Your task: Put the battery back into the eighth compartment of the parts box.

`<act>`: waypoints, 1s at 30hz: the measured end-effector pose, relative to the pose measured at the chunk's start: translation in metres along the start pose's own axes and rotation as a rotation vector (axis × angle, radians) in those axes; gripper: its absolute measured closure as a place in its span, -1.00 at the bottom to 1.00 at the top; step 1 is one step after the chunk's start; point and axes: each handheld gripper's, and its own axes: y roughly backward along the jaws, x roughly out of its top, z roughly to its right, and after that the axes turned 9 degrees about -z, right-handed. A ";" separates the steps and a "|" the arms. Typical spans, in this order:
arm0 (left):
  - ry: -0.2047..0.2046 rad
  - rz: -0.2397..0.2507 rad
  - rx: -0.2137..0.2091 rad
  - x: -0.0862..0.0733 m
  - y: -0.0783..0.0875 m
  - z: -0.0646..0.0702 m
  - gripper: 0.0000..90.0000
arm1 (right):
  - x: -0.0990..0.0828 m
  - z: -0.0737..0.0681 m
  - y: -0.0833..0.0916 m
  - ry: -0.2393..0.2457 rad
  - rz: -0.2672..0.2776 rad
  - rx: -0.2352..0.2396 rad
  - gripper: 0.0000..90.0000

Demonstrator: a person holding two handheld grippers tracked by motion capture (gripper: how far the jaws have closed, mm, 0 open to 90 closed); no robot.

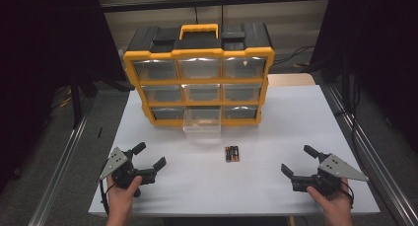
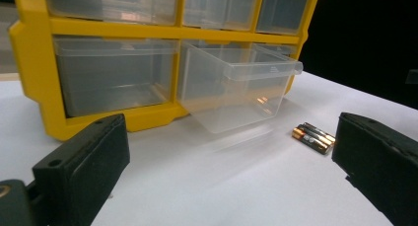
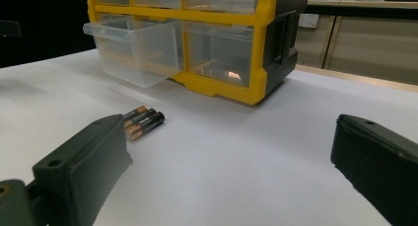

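Overhead, high view: three batteries [image 1: 232, 153] lie side by side at centre frame on the white desk [image 1: 276, 127], just below the pulled-out clear drawer [image 1: 202, 121] of the yellow organiser [image 1: 197, 53]. Left hand-held gripper [image 1: 150, 157] and right hand-held gripper [image 1: 298, 161] both gape, empty.

Left gripper view: batteries [image 2: 313, 137] right of centre. Likely light, rigid, smooth, prone to roll.

Right gripper view: batteries [image 3: 143, 121] left of centre. Pinch across the mid-barrel.

Handheld two-jaw grippers, pair

Left gripper [image 1: 150, 156] and right gripper [image 1: 297, 159]: black bodies, blocky black jaws with a small hole each, grey three-cornered top plates with dark holes, black trailing cables.
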 end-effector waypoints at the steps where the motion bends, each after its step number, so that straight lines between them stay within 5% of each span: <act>1: 0.001 0.000 0.005 0.000 -0.001 0.001 -0.97 | 0.000 0.000 0.000 -0.003 0.002 0.003 -0.99; 5: -0.009 -0.020 -0.028 0.000 -0.006 0.004 -0.97 | 0.000 -0.001 0.001 0.001 -0.005 0.000 -0.99; 9: 0.008 -0.011 -0.014 0.002 -0.009 0.006 -0.98 | 0.000 -0.001 0.002 0.014 -0.014 0.008 -0.99; 13: -0.023 -0.052 -0.011 0.003 -0.013 0.008 -0.98 | 0.000 -0.002 0.001 0.016 -0.016 0.008 -0.99; 15: 0.007 -0.061 -0.011 0.003 -0.020 0.014 -0.98 | 0.001 -0.003 0.001 0.032 -0.018 0.007 -0.99; 17: -0.012 -0.086 -0.016 0.005 -0.024 0.017 -0.98 | 0.001 -0.003 0.002 0.037 -0.018 0.010 -0.99; 20: -0.003 -0.084 -0.008 0.006 -0.029 0.023 -0.98 | 0.001 -0.004 0.002 0.038 -0.020 0.010 -0.99; 21: -0.017 -0.087 -0.034 0.007 -0.031 0.022 -0.98 | 0.001 -0.004 0.003 0.042 -0.020 0.009 -0.99; 24: -0.020 -0.110 -0.006 0.008 -0.039 0.027 -0.98 | 0.001 -0.004 0.003 0.038 -0.021 0.010 -0.99; 25: -0.007 -0.100 -0.036 0.008 -0.042 0.028 -0.98 | 0.001 -0.004 0.003 0.041 -0.018 0.009 -0.99; 30: -0.014 -0.120 -0.011 0.010 -0.054 0.036 -0.98 | 0.001 -0.004 0.002 0.036 -0.017 0.007 -0.99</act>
